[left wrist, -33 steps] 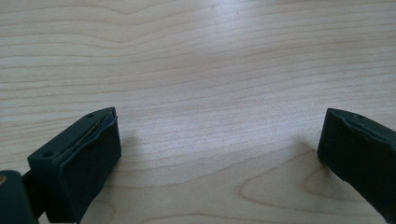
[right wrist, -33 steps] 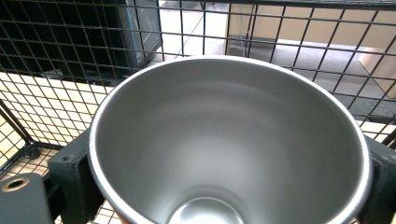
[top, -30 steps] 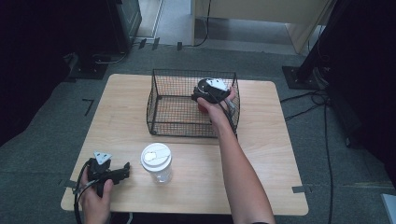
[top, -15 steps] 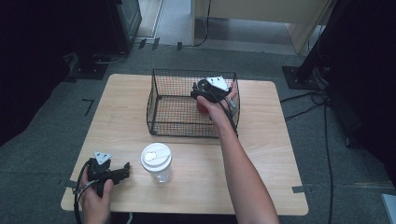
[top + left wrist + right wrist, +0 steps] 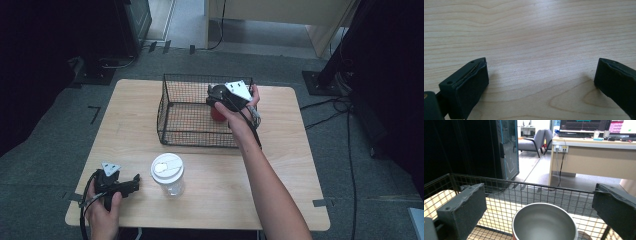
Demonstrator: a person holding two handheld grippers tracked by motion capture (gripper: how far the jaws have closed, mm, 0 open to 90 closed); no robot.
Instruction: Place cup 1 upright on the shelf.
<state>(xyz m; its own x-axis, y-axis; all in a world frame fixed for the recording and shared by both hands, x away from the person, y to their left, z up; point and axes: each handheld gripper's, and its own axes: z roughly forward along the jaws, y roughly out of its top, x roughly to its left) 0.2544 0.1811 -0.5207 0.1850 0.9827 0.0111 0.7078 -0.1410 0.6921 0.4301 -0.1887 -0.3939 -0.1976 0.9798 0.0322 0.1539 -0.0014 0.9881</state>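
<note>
Where the person's right hand (image 5: 239, 112) reaches over the black wire basket (image 5: 185, 127) at the middle of the wooden table (image 5: 280, 165), the right gripper (image 5: 216, 96) hangs above the basket's right part with its jaws spread wide and nothing between them. In the right gripper view, a red cup with a bare steel interior (image 5: 544, 225) stands upright inside the basket, below and between the two jaws, touching neither. The basket's far mesh wall (image 5: 524, 192) rises just behind the cup, and an office desk (image 5: 594, 157) and grey chairs (image 5: 536, 138) stand on the floor beyond it. The left gripper (image 5: 131, 184) rests on the near left corner of the table, held by the left hand (image 5: 102, 215); its jaws are also released, with bare wood (image 5: 536, 50) between them. A clear plastic cup with a white lid (image 5: 167, 174) stands upright just right of the left gripper, between it and the right forearm, well apart from the basket's near wall.
</note>
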